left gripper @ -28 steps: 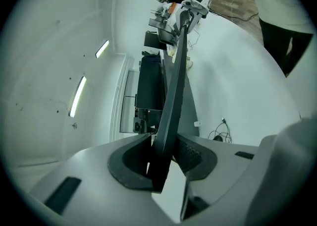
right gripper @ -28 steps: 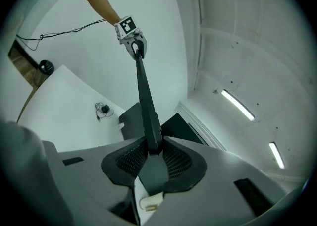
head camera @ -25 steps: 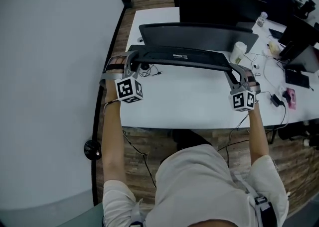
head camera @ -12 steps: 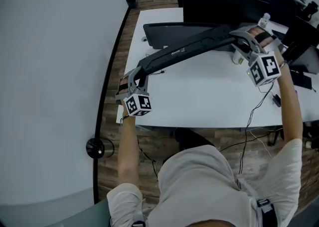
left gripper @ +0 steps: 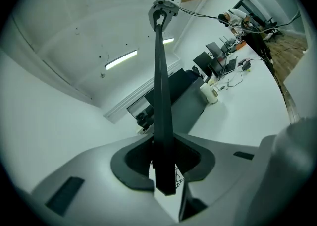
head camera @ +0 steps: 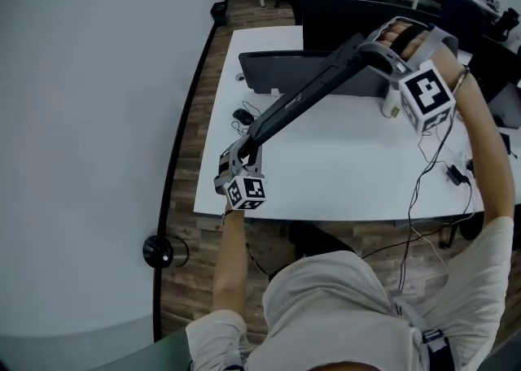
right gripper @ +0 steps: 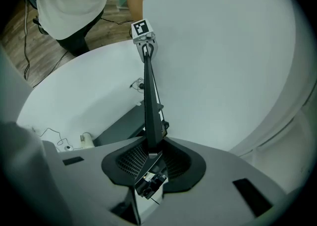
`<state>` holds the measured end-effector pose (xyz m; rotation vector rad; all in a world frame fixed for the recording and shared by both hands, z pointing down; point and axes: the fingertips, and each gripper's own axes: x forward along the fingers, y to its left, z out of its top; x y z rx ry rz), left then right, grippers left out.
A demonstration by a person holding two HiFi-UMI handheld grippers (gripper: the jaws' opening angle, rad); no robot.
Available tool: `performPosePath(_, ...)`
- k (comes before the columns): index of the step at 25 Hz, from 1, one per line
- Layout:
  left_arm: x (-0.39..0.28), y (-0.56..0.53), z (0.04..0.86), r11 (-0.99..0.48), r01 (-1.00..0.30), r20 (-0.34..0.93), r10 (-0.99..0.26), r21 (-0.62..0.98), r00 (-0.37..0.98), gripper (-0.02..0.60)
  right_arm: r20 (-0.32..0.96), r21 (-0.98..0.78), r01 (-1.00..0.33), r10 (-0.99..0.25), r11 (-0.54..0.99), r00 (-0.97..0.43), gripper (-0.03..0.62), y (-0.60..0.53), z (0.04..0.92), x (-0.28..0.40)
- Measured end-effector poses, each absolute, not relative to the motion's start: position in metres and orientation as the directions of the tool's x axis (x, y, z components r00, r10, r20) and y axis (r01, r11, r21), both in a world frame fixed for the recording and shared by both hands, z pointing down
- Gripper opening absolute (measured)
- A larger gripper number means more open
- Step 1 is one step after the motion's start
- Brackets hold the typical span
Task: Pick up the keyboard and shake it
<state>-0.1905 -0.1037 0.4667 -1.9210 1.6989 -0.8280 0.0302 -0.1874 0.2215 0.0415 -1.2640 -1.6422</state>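
The long black keyboard point(head camera: 301, 93) hangs in the air over the white desk point(head camera: 342, 166), steeply tilted with its left end low and its right end high. My left gripper point(head camera: 237, 154) holds the low end near the desk's front left corner; its jaws are closing with the keyboard's end between them. My right gripper point(head camera: 373, 45) is shut on the high end, raised above the desk's back right. In the left gripper view the keyboard point(left gripper: 161, 96) runs edge-on from my left gripper point(left gripper: 163, 163) up to the right one. The right gripper view shows the keyboard point(right gripper: 149, 106) clamped in my right gripper point(right gripper: 148, 158).
A dark mat point(head camera: 273, 68) and a black monitor point(head camera: 342, 15) sit at the desk's back. A mouse point(head camera: 243, 116) lies at the left, a white cup point(head camera: 392, 102) at the right, with cables point(head camera: 431, 174) beside it. A white wall runs along the left.
The keyboard went from level to steeply tilted. My right gripper rose and swung back with its end; my left gripper dropped toward the desk's front left corner.
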Motion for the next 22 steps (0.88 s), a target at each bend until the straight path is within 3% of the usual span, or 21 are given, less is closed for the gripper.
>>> performPosePath(4,-0.200,-0.103,0.472,-0.133,-0.711,0.137,-0.989,-0.691,0.052,0.109,0.522,0.737,0.671,-0.700,0.082,-0.487,0.121,-0.185,0.220,0.026)
performPosePath(8,-0.213,-0.100,0.448,-0.141,-0.641,0.154,-0.987,-0.754,0.036,0.109,0.512,0.799,0.582,-0.683,0.154,-0.521,0.120,-0.188,0.233,0.043)
performPosePath(14,-0.224,-0.107,0.390,-0.236,-0.403,0.235,-0.971,-0.884,0.053,0.109,0.455,0.886,0.371,-0.668,0.278,-0.589,0.117,-0.192,0.270,0.084)
performPosePath(22,-0.197,-0.149,0.359,-0.320,-0.171,0.314,-0.947,-0.932,0.065,0.109,0.343,0.930,0.133,-0.685,0.342,-0.643,0.118,-0.217,0.322,0.136)
